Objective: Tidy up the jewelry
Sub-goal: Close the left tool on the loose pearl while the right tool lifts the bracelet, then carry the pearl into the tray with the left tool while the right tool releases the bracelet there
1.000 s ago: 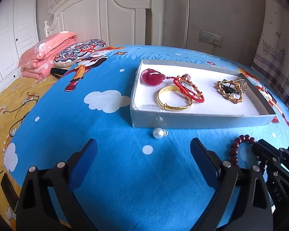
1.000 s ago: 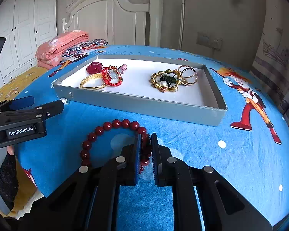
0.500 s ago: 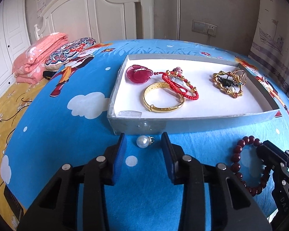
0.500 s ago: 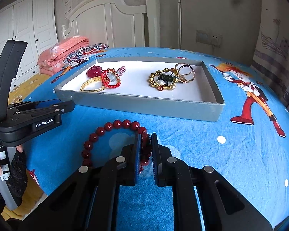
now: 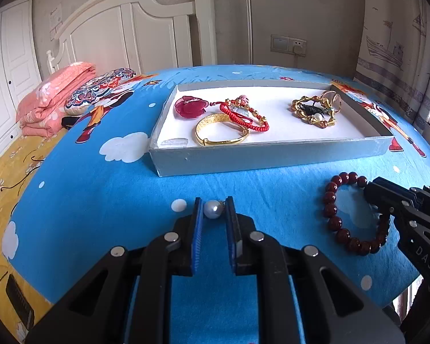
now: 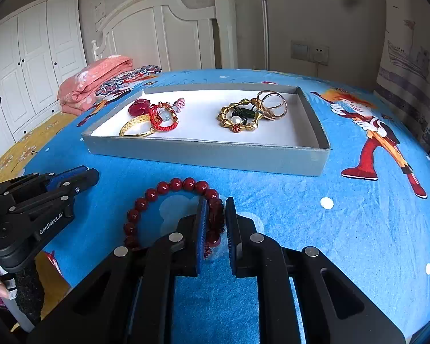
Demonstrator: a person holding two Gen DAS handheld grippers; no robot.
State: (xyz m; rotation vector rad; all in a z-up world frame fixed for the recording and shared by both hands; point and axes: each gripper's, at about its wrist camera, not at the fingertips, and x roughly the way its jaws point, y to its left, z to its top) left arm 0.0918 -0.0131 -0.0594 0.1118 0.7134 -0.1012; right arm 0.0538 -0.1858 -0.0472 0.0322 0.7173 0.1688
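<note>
White pearl between left tool pads.

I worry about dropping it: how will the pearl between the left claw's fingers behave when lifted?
The pearl is round and glossy, so it may slip or pop out of the left claw, whose flat pads meet it only at two small spots. If dropped, it would likely roll on the blue bedsheet. It looks small, probably light.

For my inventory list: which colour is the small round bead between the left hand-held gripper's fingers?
Pearly white small round bead; the left wrist view shows it best.
</note>
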